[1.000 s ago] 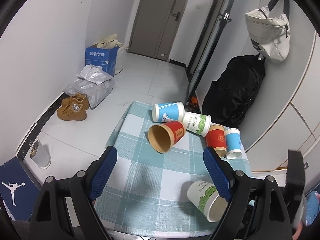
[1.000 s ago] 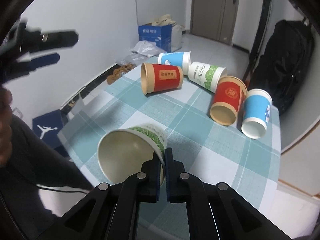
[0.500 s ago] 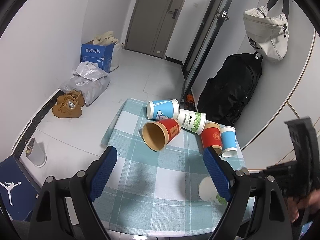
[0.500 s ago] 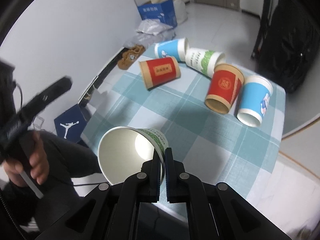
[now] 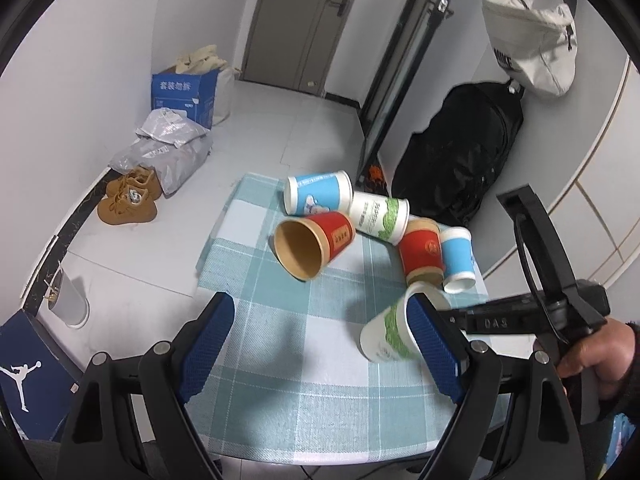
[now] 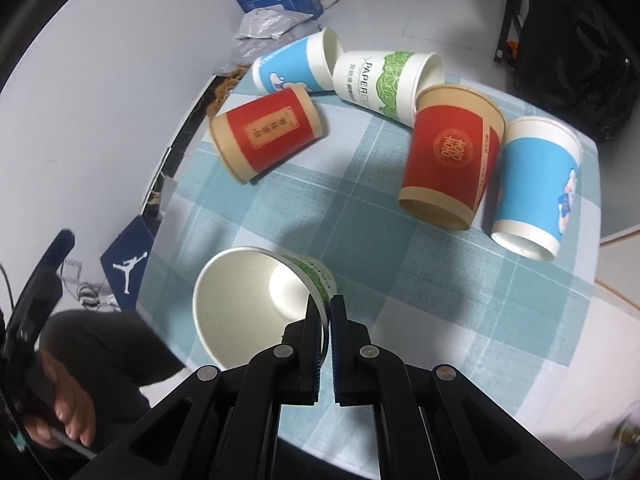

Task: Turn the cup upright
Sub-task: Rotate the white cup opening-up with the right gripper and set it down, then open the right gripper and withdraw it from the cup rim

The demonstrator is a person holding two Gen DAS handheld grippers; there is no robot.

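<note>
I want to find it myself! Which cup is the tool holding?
Look at the checked table. Five cups lie tipped in a bunch at its far end. The white cup with green leaves sits alone at the near edge, its rim pinched by the right tool.

The left gripper [image 5: 322, 344] is hovering over the near edge of the checked counter [image 5: 304, 364], its blue-padded fingers [image 5: 206, 344] spread wide with nothing between them. At three o'clock the right gripper [image 5: 454, 318] is pinching the rim of a green-and-white cup [image 5: 386, 332], which is tilting with its mouth up and toward the right, partly hidden behind the left gripper's right finger; a hand [image 5: 600, 354] is gripping the handle. Toward twelve o'clock five cups are lying on their sides in an arc: a blue cup [image 5: 318, 198], a red cup [image 5: 316, 242], a green-patterned cup [image 5: 380, 216], another red cup [image 5: 422, 254] and another blue cup [image 5: 458, 264].
</note>
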